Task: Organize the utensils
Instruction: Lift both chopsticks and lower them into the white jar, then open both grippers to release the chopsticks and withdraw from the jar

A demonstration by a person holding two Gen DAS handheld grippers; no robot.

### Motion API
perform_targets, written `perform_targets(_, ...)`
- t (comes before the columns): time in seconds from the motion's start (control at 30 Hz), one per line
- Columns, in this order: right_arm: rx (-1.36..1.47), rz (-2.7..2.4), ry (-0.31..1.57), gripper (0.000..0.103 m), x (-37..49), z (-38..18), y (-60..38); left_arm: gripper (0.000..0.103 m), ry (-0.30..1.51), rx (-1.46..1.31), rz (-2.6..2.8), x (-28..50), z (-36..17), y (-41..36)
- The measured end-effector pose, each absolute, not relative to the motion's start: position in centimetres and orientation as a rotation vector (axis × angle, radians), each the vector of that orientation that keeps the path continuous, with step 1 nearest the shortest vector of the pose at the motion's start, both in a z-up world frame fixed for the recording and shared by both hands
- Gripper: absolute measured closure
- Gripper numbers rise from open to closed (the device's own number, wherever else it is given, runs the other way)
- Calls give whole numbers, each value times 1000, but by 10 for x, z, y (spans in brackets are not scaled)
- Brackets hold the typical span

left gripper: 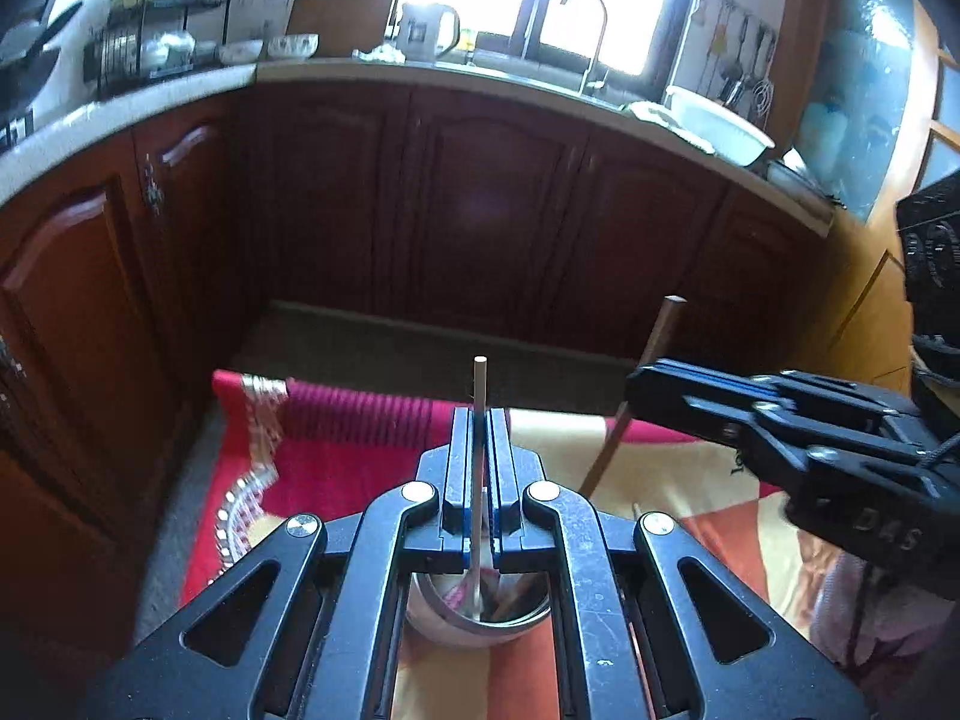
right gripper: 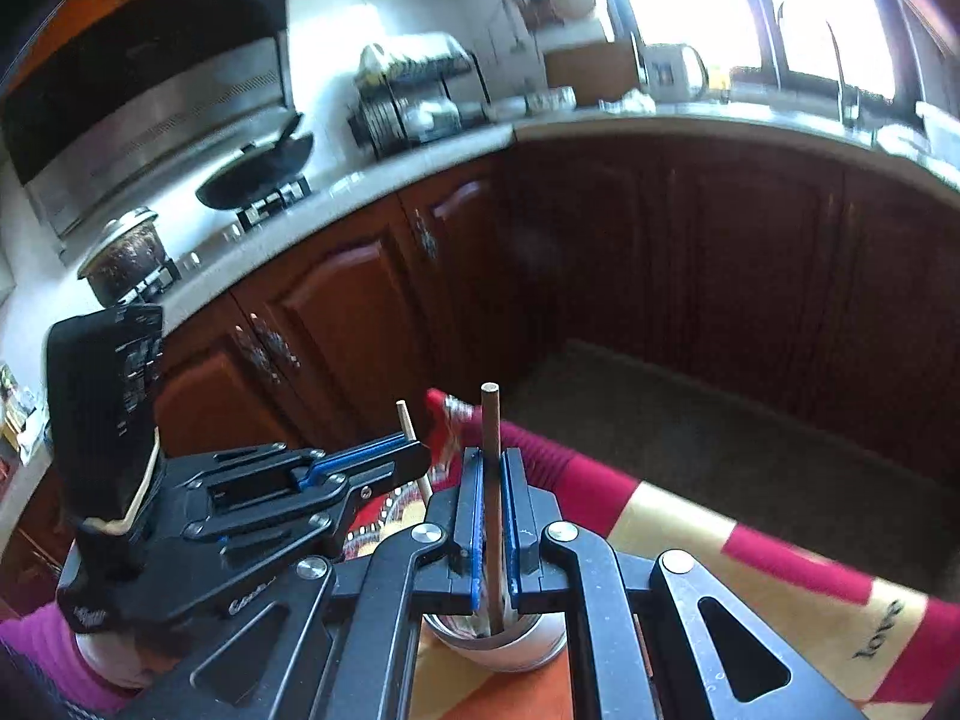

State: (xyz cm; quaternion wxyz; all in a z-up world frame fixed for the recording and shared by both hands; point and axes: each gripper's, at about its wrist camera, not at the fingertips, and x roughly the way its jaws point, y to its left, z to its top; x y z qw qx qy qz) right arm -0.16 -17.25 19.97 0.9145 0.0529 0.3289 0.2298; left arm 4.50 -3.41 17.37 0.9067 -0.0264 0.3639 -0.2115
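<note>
My left gripper (left gripper: 479, 414) is shut on a thin pale chopstick (left gripper: 479, 378) that stands upright between its blue pads. The stick's lower end reaches into a metal cup (left gripper: 480, 627) directly below, which holds other utensils. My right gripper (right gripper: 493, 453) is shut on a dark brown chopstick (right gripper: 490, 420), also upright, with its lower end inside the same cup (right gripper: 498, 651). Each gripper shows in the other's view: the right gripper (left gripper: 636, 393) with the brown chopstick (left gripper: 660, 330), and the left gripper (right gripper: 420, 453) with the pale chopstick (right gripper: 405, 420).
The cup stands on a table under a red, yellow and orange cloth (left gripper: 360, 456). Beyond the table edge is a floor gap, then dark wooden cabinets (left gripper: 480, 198) under a counter with a sink tap (left gripper: 591, 36), dish rack (right gripper: 414, 96) and stove with a wok (right gripper: 258, 180). A pink sleeve (right gripper: 36, 642) is nearby.
</note>
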Motion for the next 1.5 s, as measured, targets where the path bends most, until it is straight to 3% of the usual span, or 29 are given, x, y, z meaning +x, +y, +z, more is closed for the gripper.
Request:
perform_targets(0.27,159,471,717,96,13,175,-177,101,795,-60,-414,46,153,-35)
perform_targets(0.33,160,461,724,73,12,173,-178,101,810,-65,-413,46,153,-34)
perform_targets(0.37,165,461,724,72,10,173,-179,101,816,-77,-416,45,152,-33)
perform_targets(0.47,178,458,717,72,-1,173,-184,95,821,-81,-408,40,153,-31)
perform_targets(0.6,183,444,727,72,-17,171,-193,69,818,-102,-403,29,157,-26)
perform_targets(0.67,176,439,729,71,-27,169,-197,66,809,-101,-401,21,160,-25)
perform_targets(1.4,186,203,784,70,-147,134,-287,64,815,-14,-477,-70,154,-93)
perform_targets(1.5,208,177,794,70,-159,126,-306,59,848,-50,-493,-72,146,-95)
